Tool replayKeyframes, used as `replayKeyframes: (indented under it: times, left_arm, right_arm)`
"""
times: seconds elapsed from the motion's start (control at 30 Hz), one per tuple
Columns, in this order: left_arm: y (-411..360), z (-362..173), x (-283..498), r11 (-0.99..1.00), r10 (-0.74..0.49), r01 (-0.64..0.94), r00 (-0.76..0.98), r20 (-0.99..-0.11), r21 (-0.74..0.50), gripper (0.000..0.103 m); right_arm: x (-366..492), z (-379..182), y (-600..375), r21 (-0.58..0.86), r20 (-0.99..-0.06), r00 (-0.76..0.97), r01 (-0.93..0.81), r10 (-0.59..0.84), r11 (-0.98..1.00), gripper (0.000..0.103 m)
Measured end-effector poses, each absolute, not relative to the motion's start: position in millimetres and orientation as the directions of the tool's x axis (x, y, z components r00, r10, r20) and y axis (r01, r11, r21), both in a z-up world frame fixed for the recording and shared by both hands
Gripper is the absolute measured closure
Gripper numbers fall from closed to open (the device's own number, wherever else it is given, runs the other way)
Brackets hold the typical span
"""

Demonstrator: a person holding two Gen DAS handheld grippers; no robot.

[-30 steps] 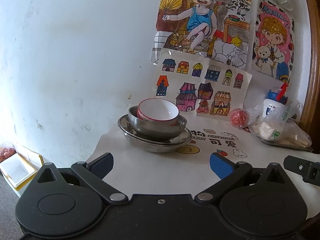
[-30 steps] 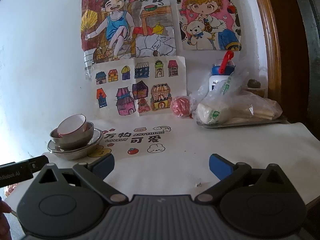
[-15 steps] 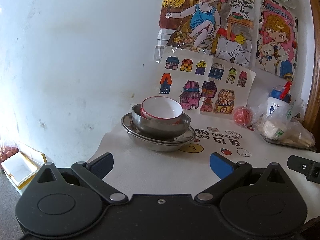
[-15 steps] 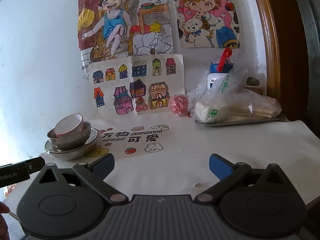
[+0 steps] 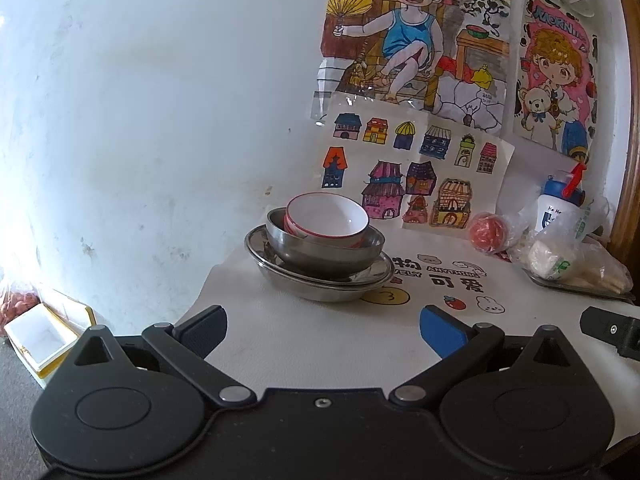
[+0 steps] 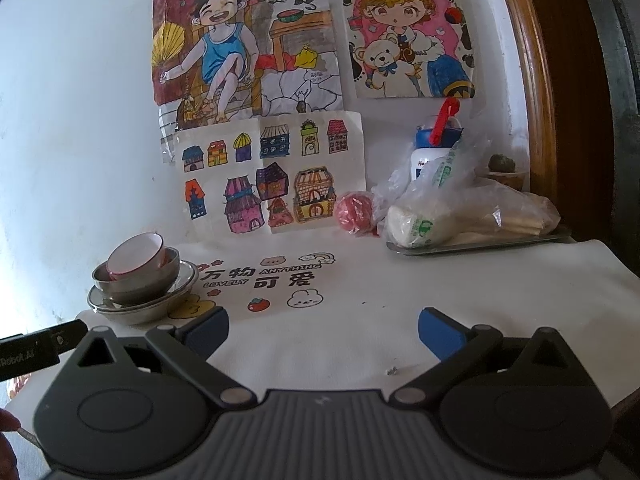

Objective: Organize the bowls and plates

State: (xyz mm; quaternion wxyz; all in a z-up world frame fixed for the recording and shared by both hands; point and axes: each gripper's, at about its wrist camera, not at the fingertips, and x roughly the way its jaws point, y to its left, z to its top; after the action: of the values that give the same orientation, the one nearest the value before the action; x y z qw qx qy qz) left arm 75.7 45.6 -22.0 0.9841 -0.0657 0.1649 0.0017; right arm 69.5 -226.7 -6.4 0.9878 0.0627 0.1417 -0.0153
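Here the left claw hangs above the near edge of the bench, its blue pads spread wide with nothing between them. Straight ahead of it, near the bench's left end and close to the wall, sits the stack: a steel plate at the bottom, a steel bowl nested in it, and a white bowl with a red rim resting tilted inside the steel bowl.

The right claw is likewise spread wide and holds nothing, hovering over the middle of the bench. From its camera the stack lies off to the left, well apart from its pads, with the white bowl leaning toward the wall. At the far right a tray carries plastic bags, a bottle behind them and a red ball just beside them.
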Motion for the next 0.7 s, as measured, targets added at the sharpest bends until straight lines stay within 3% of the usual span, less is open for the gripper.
replayKeyframes:
  times: [0.7]
  left_arm:
    - [46.3,-24.1,74.3,0.990,-0.010,-0.036,0.945,-0.327,-0.135,0.001]
  right_arm:
    - [67.5,-10.9,-227.3,0.130,-0.286,0.958,0.068,-0.028,0.989,0.000]
